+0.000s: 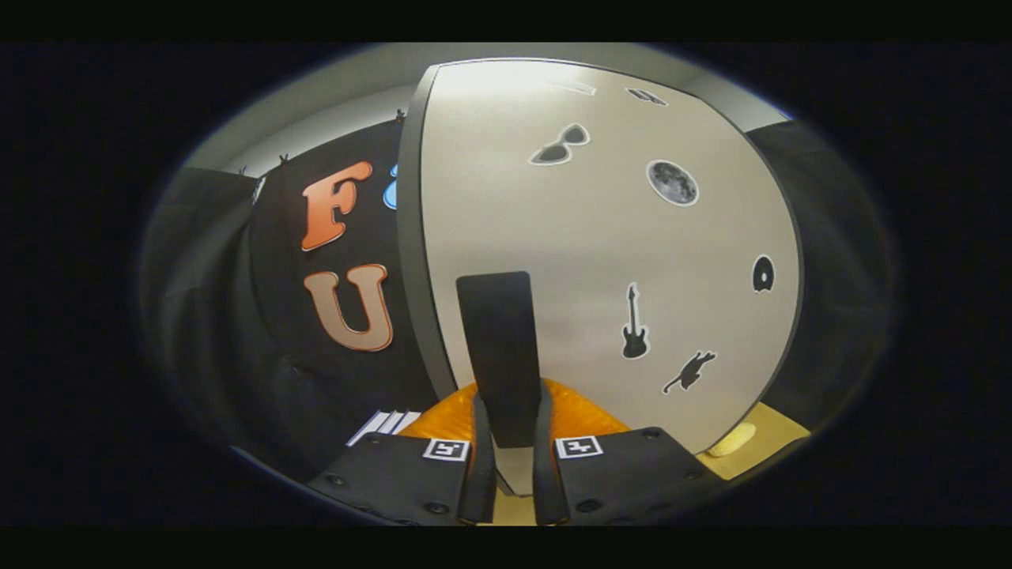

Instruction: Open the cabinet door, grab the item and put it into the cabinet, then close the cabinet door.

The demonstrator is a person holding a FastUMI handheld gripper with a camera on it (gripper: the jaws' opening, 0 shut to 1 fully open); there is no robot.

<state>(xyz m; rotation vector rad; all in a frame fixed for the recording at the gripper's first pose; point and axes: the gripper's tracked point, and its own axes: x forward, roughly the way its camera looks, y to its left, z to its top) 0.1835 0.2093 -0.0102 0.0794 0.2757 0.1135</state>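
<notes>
A pale grey cabinet door (601, 261) stands directly ahead of the hand-held gripper (514, 474), its flat face dotted with small dark stickers: sunglasses (560, 145), a moon (672, 182), a guitar (634, 324) and a leaping cat (689, 371). A tall black handle (500, 356) runs vertically near the door's left edge, and its lower end sits between the two dark fingers (482, 466). The fingers are drawn close on either side of the handle; whether both pads press on it cannot be told. The door's dark left edge (411, 253) curves from top to bottom, and to the left of it there is open room back to the black cloth wall (269, 340). An orange crinkly item (577, 415) lies just behind the fingers, low against the door's bottom edge. To the right, beyond the door's right edge, a strip of tan worktop (771, 435) shows with a small pale yellow object (731, 440) lying on it.
</notes>
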